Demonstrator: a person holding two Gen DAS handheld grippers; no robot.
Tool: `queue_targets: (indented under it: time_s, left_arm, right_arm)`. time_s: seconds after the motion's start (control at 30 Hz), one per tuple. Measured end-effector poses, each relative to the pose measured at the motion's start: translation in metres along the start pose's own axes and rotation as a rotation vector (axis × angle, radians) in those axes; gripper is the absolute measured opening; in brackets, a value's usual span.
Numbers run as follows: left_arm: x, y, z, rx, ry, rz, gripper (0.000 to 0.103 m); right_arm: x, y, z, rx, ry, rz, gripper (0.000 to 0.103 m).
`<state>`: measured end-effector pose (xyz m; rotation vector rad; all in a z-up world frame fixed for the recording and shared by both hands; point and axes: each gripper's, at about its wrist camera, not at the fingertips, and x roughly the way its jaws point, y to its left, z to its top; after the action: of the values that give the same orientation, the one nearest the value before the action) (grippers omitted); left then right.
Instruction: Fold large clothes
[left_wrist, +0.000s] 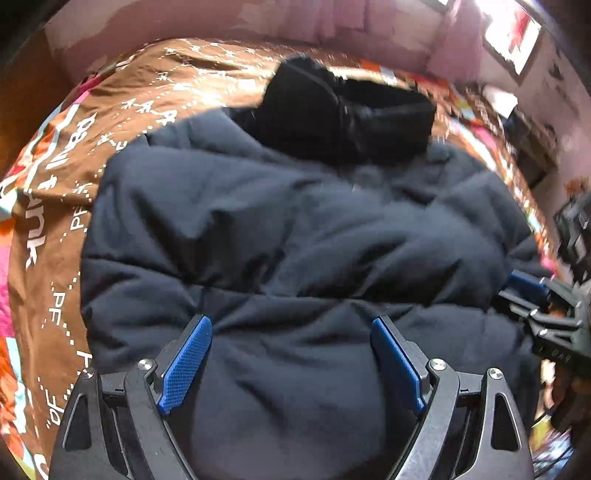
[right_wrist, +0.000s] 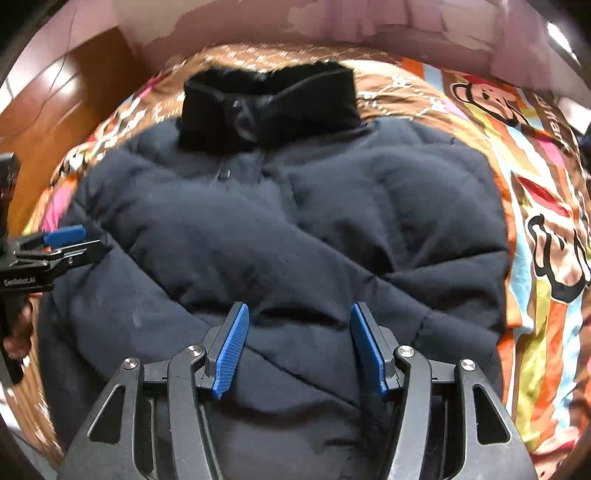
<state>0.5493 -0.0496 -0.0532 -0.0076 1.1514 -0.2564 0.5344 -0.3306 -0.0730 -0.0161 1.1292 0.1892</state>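
A large dark navy puffer jacket (left_wrist: 295, 236) lies on the bed, its black fur-lined collar (left_wrist: 347, 110) at the far end. It also fills the right wrist view (right_wrist: 295, 236), with the collar (right_wrist: 269, 107) at the top and sleeves folded across the front. My left gripper (left_wrist: 291, 325) is open just above the jacket's near part, nothing between its blue pads. My right gripper (right_wrist: 299, 314) is open over the jacket's lower hem, also empty. The right gripper shows at the right edge of the left wrist view (left_wrist: 539, 302); the left gripper shows at the left edge of the right wrist view (right_wrist: 62, 243).
The jacket lies on a brown and multicoloured cartoon-print bedspread (right_wrist: 546, 229), also seen in the left wrist view (left_wrist: 48, 206). A pink wall (right_wrist: 332, 29) runs behind the bed. Wooden furniture (right_wrist: 55, 110) stands at the left.
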Motion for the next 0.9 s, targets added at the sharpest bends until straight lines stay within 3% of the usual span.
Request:
queue_targets:
  time_s: [0.2,0.4,0.47,0.6,0.77,0.9]
  left_arm:
    - [0.014,-0.015,-0.017,0.087,-0.011,0.083,0.091]
    - [0.026,-0.02,-0.016,0.12,0.0,0.138,0.092]
    - [0.022,-0.017,-0.012,0.111,0.008,0.12,0.092]
    - [0.0,-0.001,0.013,0.074,0.0,0.001,0.092]
    - [-0.02,0.018,0.071,0.022,-0.091,-0.028,0.092]
    - [-0.02,0.017,0.13,0.014,-0.162,-0.005,0.092]
  right_arm:
    - [0.008,0.012,-0.019,-0.102,-0.038,-0.029,0.055]
    - [0.011,0.011,-0.024,-0.125,-0.07,-0.039,0.055]
    - [0.006,0.005,-0.02,-0.11,-0.066,-0.008,0.055]
    - [-0.011,-0.011,-0.006,-0.094,-0.075,0.068,0.056]
    - [-0.032,-0.041,0.048,-0.085,-0.165,0.074,0.063]
    - [-0.02,-0.047,0.119,-0.05,-0.161,0.102,0.063]
